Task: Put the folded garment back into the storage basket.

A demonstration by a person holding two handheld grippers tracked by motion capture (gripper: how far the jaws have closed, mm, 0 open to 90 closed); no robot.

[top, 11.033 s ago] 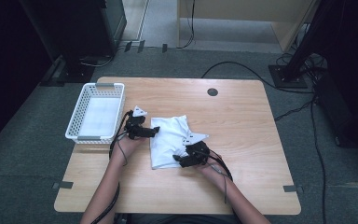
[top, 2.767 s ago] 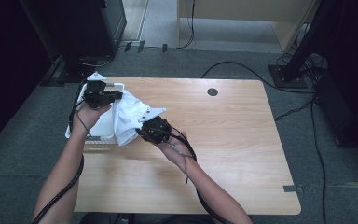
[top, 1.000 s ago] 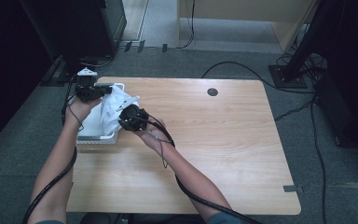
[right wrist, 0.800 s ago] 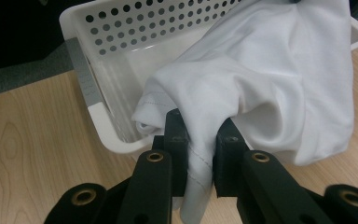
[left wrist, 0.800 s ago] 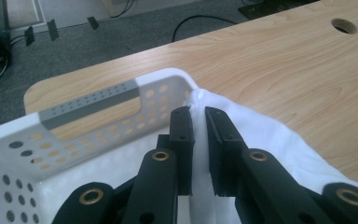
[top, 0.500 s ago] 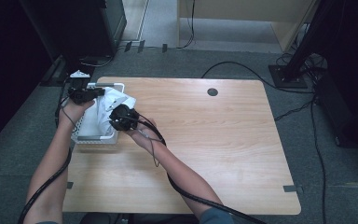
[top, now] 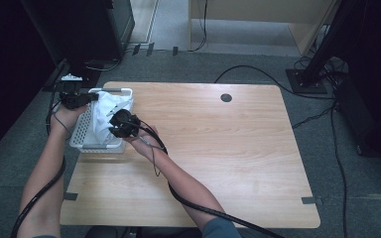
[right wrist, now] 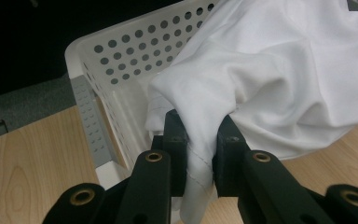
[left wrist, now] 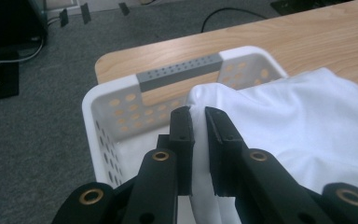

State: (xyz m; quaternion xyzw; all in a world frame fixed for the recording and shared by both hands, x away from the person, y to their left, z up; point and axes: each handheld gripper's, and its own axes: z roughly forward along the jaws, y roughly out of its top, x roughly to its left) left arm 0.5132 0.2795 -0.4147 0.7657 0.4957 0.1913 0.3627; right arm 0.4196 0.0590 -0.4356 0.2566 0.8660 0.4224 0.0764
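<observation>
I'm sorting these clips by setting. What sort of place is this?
Probably a lab or recording room, not a home: a lone wooden table on grey carpet, cables trailing over the floor, dark equipment stands around it. On the table, only a white basket and white cloth.

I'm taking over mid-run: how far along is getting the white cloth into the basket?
Done: the white cloth is bunched up over the white basket. In hand: the left gripper and right gripper each pinch a fold. Left: lower it inside, since part hangs over the rim, then release.
</observation>
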